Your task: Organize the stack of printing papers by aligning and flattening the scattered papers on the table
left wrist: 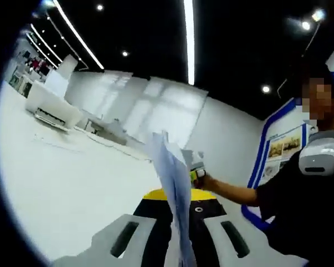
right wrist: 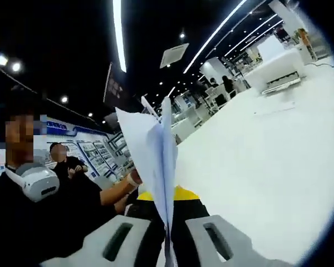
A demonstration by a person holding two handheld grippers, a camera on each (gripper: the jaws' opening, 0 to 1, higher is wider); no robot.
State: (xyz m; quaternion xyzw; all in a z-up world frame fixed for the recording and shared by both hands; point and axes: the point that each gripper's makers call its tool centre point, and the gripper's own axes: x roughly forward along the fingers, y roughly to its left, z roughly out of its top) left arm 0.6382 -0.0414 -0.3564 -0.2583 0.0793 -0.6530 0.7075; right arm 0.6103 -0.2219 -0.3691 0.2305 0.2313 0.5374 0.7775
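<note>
White table [right wrist: 267,183] below; both grippers [left wrist: 178,245] [right wrist: 168,245] pinch the paper stack [right wrist: 156,161] edge-on above it. Uneven pull could tear sheets.

A white printer [left wrist: 51,105] sits far off on the pale worktop [left wrist: 72,183], its lid raised; in the right gripper view the same printer [right wrist: 278,69] lies at the upper right, on the worktop [right wrist: 267,167]. Above the printer, long ceiling light strips [left wrist: 189,39] run across a dark ceiling — more strips [right wrist: 118,33] show in the right gripper view. Well right of the printer in the left gripper view, a blue-framed wall display [left wrist: 278,147] carries posters. A person in dark clothes [left wrist: 306,206] stands beside it, a white headset [left wrist: 318,156] around the neck. In the right gripper view a 2nd person [right wrist: 67,164] stands by a blue-lettered wall — far left of the printer.
</note>
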